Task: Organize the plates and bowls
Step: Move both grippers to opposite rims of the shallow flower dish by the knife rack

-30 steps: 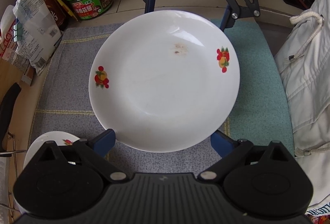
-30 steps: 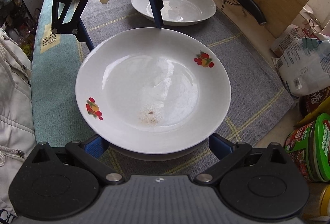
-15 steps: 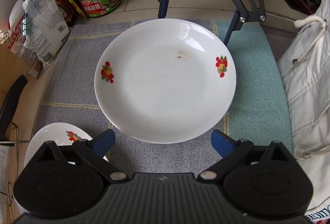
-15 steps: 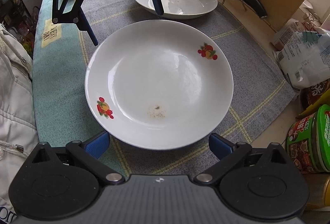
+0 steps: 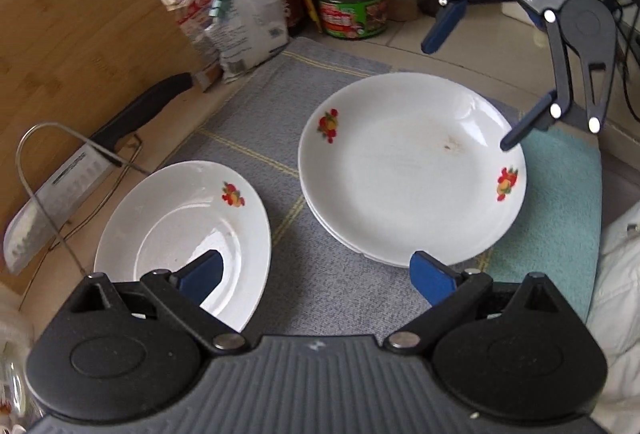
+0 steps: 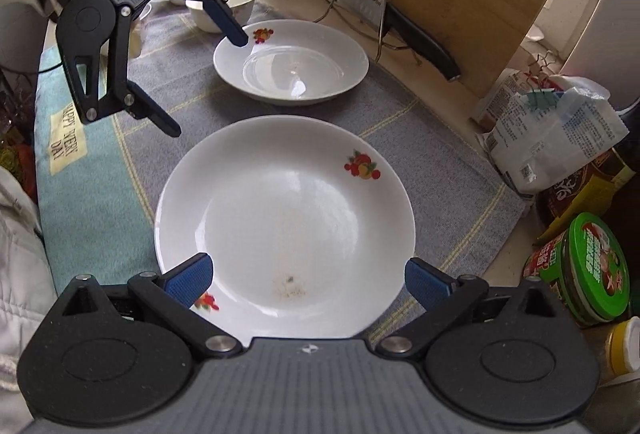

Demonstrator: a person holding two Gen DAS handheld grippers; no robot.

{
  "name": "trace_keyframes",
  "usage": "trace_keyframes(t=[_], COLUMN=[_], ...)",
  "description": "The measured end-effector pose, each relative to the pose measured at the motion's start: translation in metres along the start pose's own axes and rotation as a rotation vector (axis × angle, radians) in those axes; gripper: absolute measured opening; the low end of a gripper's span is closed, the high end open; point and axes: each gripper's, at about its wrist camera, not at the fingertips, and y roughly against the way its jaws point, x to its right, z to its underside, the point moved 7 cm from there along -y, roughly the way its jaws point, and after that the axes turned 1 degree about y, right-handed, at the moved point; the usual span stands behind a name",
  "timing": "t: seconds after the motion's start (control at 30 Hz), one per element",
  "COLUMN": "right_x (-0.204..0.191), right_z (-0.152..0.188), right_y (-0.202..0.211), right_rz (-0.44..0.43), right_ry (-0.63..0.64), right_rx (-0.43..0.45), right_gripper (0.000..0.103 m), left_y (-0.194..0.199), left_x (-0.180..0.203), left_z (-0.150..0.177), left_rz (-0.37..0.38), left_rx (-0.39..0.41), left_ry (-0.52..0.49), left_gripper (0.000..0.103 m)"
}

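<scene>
The left gripper (image 5: 316, 276) stands spread wide with nothing between its blue pads. Its left pad hovers over the single plate (image 5: 180, 230) at 7 o'clock on the grey mat (image 5: 256, 122). The stacked plates (image 5: 412, 170) sit at 2 o'clock from it; the stack looks three deep, though blur makes the count unsure. The right gripper (image 6: 306, 278) is likewise released and empty, straddling the near rim of the stack's top plate (image 6: 288, 218). A small bowl (image 6: 236, 0) rests at 11 o'clock, beyond the mat.
</scene>
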Motion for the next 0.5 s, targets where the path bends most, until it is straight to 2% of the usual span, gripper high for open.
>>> trace_keyframes(t=[0.1, 0.3, 0.43, 0.5], right_x=[-0.004, -0.012, -0.021, -0.027], right_z=[-0.009, -0.035, -0.062, -0.077], right_y=[-0.001, -0.008, -0.019, -0.025], right_rz=[0.034, 0.059, 0.083, 0.112], right_ry=[0.004, -0.020, -0.091, -0.137], right_rx=[0.028, 0.090, 0.102, 0.113], right_gripper=[0.103, 0.103, 0.103, 0.103], left_y=[0.011, 0.032, 0.049, 0.055], left_x=[-0.006, -0.024, -0.036, -0.045], left_z=[0.003, 0.023, 0.047, 0.062], left_rz=[-0.066, -0.225, -0.298, -0.304], left_rx=[0.024, 0.002, 0.010, 0.030], left_ry=[0.109, 0.335, 0.440, 0.493], left_gripper=[0.099, 0.099, 0.099, 0.099])
